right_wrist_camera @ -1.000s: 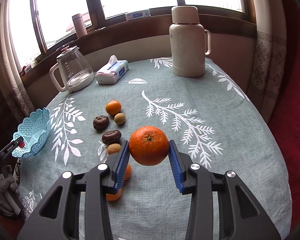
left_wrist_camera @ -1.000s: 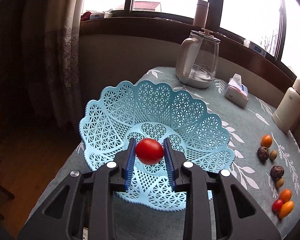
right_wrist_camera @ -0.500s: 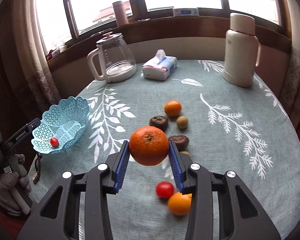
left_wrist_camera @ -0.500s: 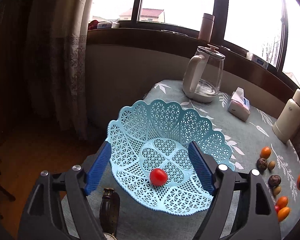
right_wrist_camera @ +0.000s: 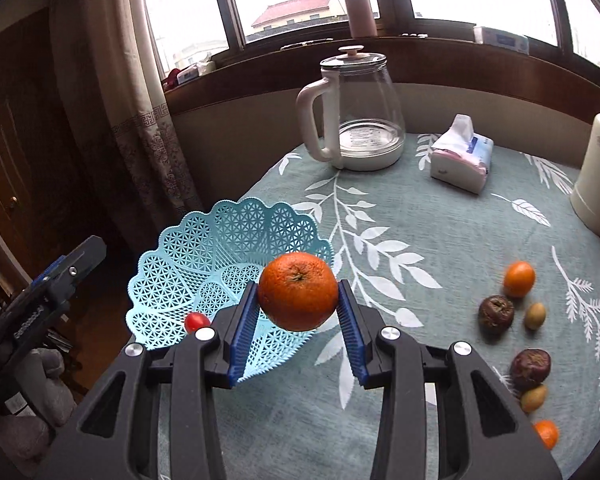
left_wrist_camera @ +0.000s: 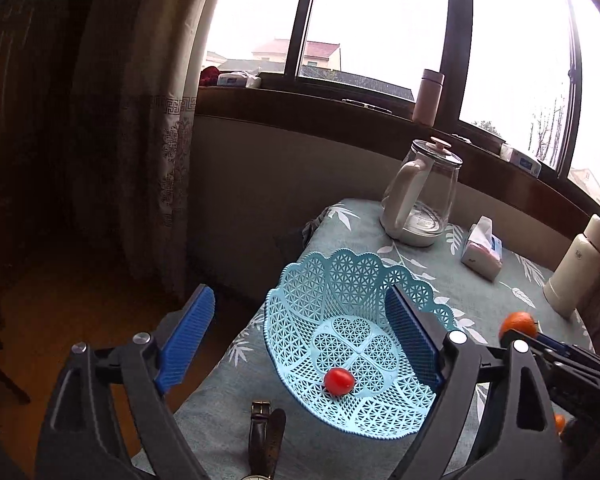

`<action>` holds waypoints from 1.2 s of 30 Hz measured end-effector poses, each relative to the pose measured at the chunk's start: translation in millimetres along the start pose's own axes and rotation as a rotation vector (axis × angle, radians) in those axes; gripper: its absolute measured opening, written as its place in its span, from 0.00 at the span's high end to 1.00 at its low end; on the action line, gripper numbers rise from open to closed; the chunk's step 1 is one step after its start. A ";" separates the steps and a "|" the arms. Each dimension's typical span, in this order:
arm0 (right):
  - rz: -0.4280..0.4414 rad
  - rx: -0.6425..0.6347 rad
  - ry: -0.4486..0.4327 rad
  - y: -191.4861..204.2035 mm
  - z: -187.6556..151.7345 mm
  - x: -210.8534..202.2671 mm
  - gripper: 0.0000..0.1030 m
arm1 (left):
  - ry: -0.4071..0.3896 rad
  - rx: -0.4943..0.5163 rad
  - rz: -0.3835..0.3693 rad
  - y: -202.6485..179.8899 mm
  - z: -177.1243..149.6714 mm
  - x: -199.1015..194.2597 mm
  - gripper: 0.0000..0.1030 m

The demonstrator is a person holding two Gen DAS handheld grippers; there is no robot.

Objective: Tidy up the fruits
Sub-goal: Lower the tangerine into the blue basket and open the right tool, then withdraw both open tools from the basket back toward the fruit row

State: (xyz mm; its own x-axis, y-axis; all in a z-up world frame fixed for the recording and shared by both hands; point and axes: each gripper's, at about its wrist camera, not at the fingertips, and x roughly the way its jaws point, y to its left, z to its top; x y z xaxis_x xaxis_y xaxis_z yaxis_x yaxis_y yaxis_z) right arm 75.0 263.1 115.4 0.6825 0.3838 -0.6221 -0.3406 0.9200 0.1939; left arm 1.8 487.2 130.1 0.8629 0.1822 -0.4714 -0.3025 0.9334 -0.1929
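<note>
While our right hand-held gripper (right_wrist_camera: 298,320) clamps the round orange tangerine (right_wrist_camera: 298,296) just above the near rim of the pale blue lattice plastic basket (right_wrist_camera: 204,264) and our left hand-held gripper (left_wrist_camera: 300,340) gapes wide and empty, we risk tipping that light basket or releasing short of it.

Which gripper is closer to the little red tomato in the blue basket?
Left. The open left gripper brackets the small red tomato; the right gripper, holding the big orange, hangs at the blue lattice basket's rim.
</note>
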 end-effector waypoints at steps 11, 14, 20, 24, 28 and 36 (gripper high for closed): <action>-0.017 0.006 0.060 15.3 0.1 34.5 0.49 | -0.003 -0.037 -0.027 5.8 5.2 -3.7 0.13; -0.027 0.020 0.022 13.2 2.9 22.6 0.38 | -0.005 -0.035 -0.035 4.4 5.0 -5.5 0.09; -0.026 0.068 -0.036 2.0 -0.3 -9.4 0.38 | -0.029 -0.040 -0.032 5.2 8.1 -15.4 0.08; -0.042 0.099 -0.087 -9.1 -10.2 -36.4 0.35 | -0.043 -0.058 -0.023 8.2 10.2 -21.1 0.08; -0.074 0.129 -0.132 -23.1 -24.8 -63.2 0.34 | -0.058 -0.060 -0.026 6.2 10.8 -28.0 0.07; -0.141 0.211 -0.189 -61.3 -51.0 -107.9 0.34 | -0.094 -0.006 -0.060 -16.3 8.6 -44.7 0.03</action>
State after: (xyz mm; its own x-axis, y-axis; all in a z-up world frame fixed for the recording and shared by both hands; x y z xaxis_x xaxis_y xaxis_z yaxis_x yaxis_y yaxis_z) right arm -10.7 161.3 131.9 0.8283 0.2414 -0.5057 -0.1063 0.9537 0.2813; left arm -28.3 466.5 161.7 0.9136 0.1545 -0.3762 -0.2513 0.9418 -0.2235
